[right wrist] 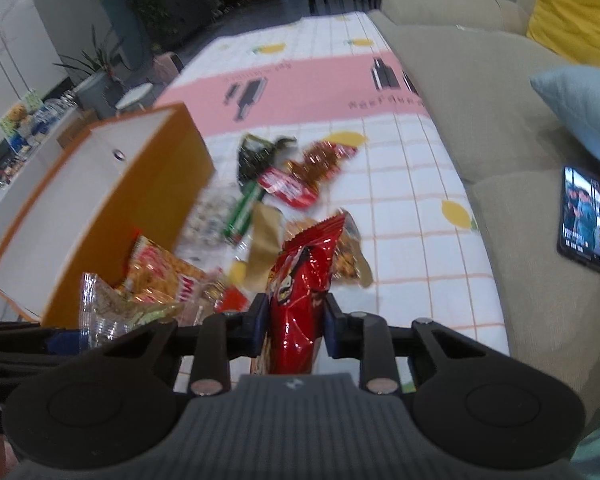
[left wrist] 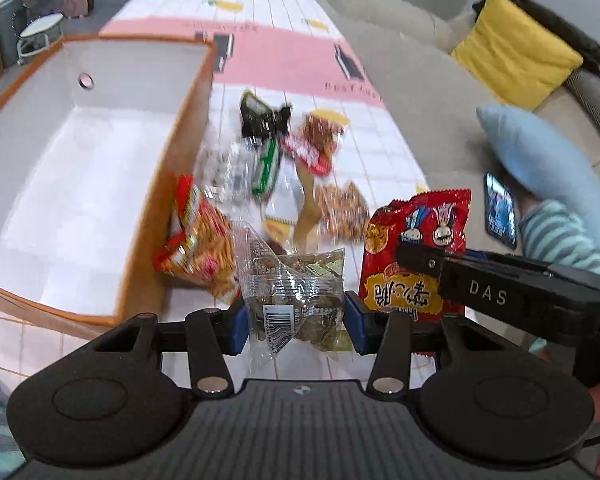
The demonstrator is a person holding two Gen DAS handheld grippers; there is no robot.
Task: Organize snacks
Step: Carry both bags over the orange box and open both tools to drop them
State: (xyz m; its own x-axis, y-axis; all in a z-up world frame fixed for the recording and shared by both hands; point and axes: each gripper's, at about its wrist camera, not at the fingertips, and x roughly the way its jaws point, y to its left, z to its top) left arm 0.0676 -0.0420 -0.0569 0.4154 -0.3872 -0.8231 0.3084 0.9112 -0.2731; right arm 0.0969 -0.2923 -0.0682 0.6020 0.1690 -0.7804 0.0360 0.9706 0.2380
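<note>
Fingers of the left gripper [left wrist: 296, 322] are clamping a clear packet [left wrist: 296, 300] of brown snacks; the right gripper [right wrist: 294, 330] is pinching a glossy red packet [right wrist: 300, 292], both right of the orange box [left wrist: 100, 184]. Only the right wrist view is showing the phone [right wrist: 583, 218] fully.

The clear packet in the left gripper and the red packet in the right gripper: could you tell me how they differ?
The clear packet shows its brownish contents and a barcode; the red packet is opaque foil with cartoon print. The clear packet is held face-on, the red packet edge-on. Both are clamped between blue pads.
</note>
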